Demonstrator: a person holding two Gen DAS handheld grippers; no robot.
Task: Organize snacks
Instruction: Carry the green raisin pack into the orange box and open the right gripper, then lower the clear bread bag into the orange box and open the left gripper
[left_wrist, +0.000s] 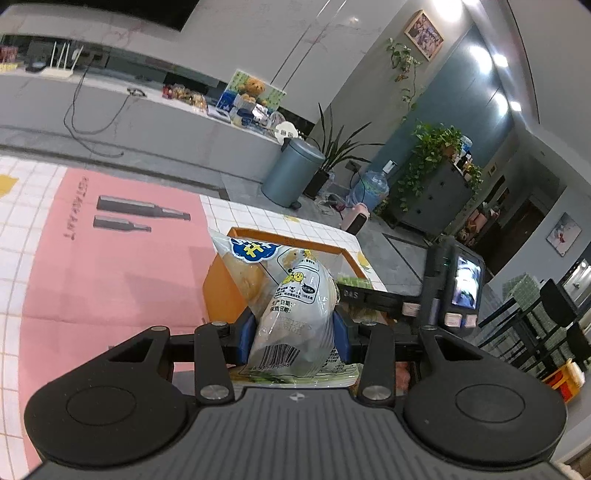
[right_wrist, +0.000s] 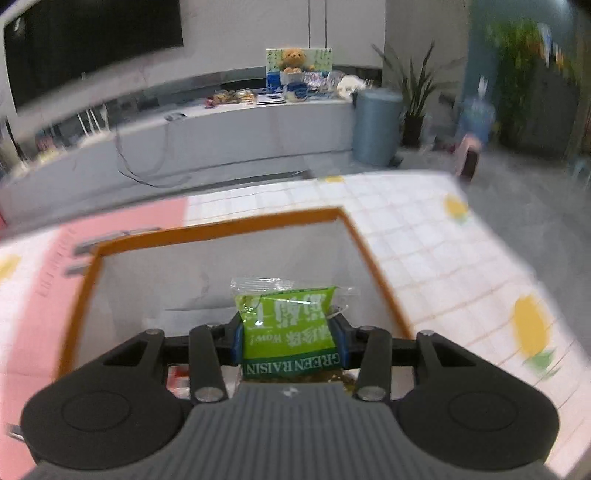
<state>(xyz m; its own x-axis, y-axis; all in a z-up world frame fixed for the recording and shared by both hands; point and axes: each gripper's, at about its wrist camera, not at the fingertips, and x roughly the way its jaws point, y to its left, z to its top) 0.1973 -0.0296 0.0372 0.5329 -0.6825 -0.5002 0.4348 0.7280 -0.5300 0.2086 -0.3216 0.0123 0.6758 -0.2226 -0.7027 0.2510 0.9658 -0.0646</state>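
A tiled tablecloth (right_wrist: 436, 240) with a pink panel and yellow fruit prints covers the table, and on it sits one orange-rimmed box (right_wrist: 221, 227) with pale inner walls. Beyond the table runs a long white counter (left_wrist: 155, 114) carrying a teddy bear (left_wrist: 253, 88), packets and a router, with a cable hanging down its front; one blue-grey pedal bin (left_wrist: 291, 171) stands at its end beside potted plants and a water jug. In the left wrist view the other tool's body, with its small lit screen (left_wrist: 466, 282), reaches across the right side of the box, close to the white packet. Two snack packets are in hand, one per tool. The left gripper (left_wrist: 295, 334) has its blue pads pressed on one white snack bag (left_wrist: 291, 306) with a barcode and a blue-lettered top, held upright at the near edge of the box. The right gripper (right_wrist: 290, 343) is clamped on one green raisin packet (right_wrist: 288, 325), which hangs over the open box interior, its clear top seal pointing away. The right view is motion-blurred.
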